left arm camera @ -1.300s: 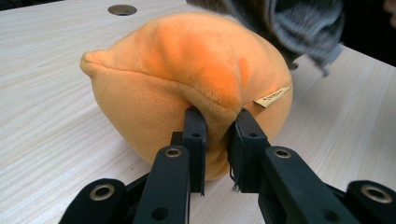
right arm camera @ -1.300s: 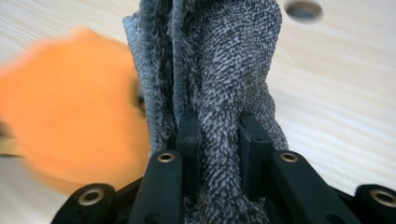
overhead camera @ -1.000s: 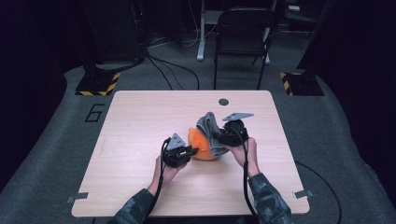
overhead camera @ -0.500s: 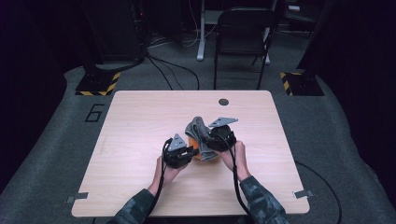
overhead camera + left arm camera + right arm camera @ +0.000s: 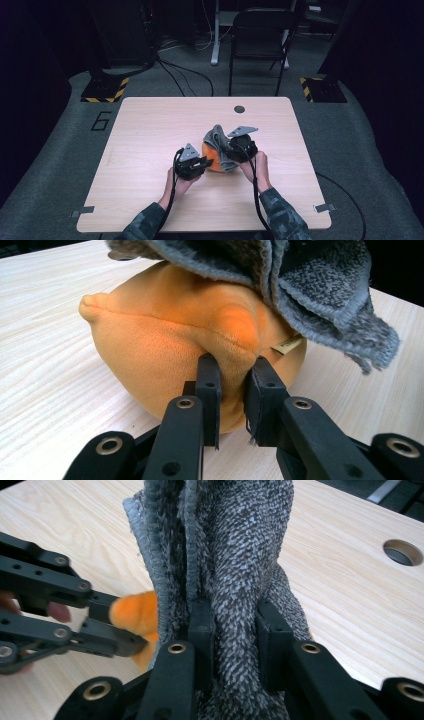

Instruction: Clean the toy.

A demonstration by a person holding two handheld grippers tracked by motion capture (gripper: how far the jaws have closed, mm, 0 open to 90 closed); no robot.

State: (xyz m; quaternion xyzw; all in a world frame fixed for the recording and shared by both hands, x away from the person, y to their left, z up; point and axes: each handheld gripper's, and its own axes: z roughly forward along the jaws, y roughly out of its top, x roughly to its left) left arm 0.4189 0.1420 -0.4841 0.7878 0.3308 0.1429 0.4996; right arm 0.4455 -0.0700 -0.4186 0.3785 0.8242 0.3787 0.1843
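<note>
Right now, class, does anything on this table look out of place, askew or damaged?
Nothing looks damaged or spilled. The grey cloth sits bunched and lopsided over the orange plush, pinched by the right gripper, while the left gripper pinches a fold of the plush.

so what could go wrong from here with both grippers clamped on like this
The left gripper pinches only a small fold of the orange plush, so that fold may slip free if the right gripper tugs the grey cloth. The cloth hangs bunched over the plush and could drag it across the table.
</note>
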